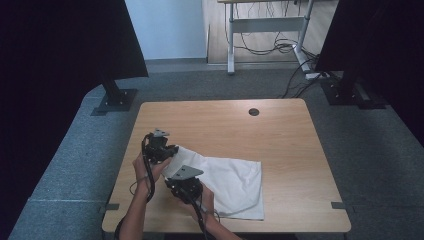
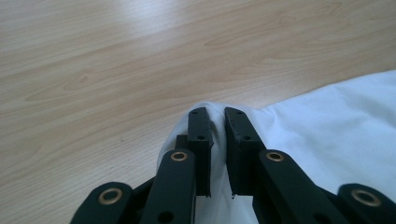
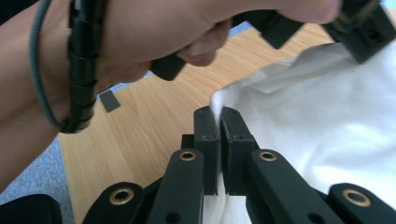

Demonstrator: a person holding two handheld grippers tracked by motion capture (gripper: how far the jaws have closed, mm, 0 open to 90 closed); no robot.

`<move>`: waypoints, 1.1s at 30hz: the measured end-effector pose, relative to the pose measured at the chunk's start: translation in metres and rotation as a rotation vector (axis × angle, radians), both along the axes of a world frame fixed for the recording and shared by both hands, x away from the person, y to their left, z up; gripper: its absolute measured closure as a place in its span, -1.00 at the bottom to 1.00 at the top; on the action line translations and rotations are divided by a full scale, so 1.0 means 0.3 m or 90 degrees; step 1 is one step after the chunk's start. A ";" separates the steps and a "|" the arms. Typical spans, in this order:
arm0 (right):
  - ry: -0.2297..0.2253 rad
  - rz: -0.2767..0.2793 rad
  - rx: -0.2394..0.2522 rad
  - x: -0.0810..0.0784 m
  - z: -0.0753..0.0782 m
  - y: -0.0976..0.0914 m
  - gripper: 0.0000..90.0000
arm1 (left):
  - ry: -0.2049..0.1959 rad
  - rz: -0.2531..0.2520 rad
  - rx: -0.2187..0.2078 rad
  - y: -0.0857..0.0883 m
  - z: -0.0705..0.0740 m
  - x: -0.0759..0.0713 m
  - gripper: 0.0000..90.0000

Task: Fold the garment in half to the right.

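Observation:
A white cloth (image 1: 230,182) lies on the front half of the wooden table (image 1: 280,135), its left end lifted off the wood. My left gripper (image 1: 172,150) is shut on the cloth's far left corner; in the left gripper view the fabric (image 2: 322,126) bunches between the two black jaws of that gripper (image 2: 218,114). My right gripper (image 1: 184,192) is shut on the near left edge of the cloth (image 3: 327,116), a thin fold pinched between the jaws of the gripper (image 3: 219,112). The person's left hand (image 3: 140,42) and its gripper show close above in the right gripper view.
A round cable hole (image 1: 254,111) sits near the table's far edge. Black stands (image 1: 116,97) flank the table on grey carpet, and a desk frame with cables (image 1: 270,30) stands behind. Bare wood lies beyond and right of the cloth.

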State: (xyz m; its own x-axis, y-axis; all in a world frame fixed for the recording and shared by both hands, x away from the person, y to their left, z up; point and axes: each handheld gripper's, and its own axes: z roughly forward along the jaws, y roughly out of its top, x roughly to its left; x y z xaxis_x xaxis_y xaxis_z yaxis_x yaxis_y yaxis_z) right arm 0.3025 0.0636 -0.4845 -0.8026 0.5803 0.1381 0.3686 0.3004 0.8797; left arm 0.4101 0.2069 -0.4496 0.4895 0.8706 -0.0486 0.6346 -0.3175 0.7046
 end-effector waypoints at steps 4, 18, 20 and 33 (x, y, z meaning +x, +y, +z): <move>0.006 -0.001 -0.002 -0.001 -0.017 -0.017 0.91 | 0.005 -0.002 0.007 -0.011 -0.005 0.004 0.80; -0.007 0.062 0.018 -0.014 0.011 0.096 0.91 | -0.011 0.042 -0.021 0.133 0.071 -0.034 0.81; -0.019 0.052 0.024 -0.020 0.039 0.063 0.91 | -0.017 0.025 -0.017 0.084 0.100 -0.031 0.82; 0.000 -0.101 0.007 -0.072 0.065 -0.536 0.91 | -0.005 -0.166 0.058 -0.581 0.088 0.018 0.84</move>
State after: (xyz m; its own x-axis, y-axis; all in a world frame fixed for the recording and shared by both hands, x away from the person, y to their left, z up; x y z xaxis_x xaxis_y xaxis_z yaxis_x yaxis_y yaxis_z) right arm 0.2809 -0.0971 -0.4650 -0.7012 0.6980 0.1449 0.4106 0.2292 0.8825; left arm 0.4155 0.0326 -0.4231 0.6976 0.7159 0.0282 0.5182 -0.5314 0.6702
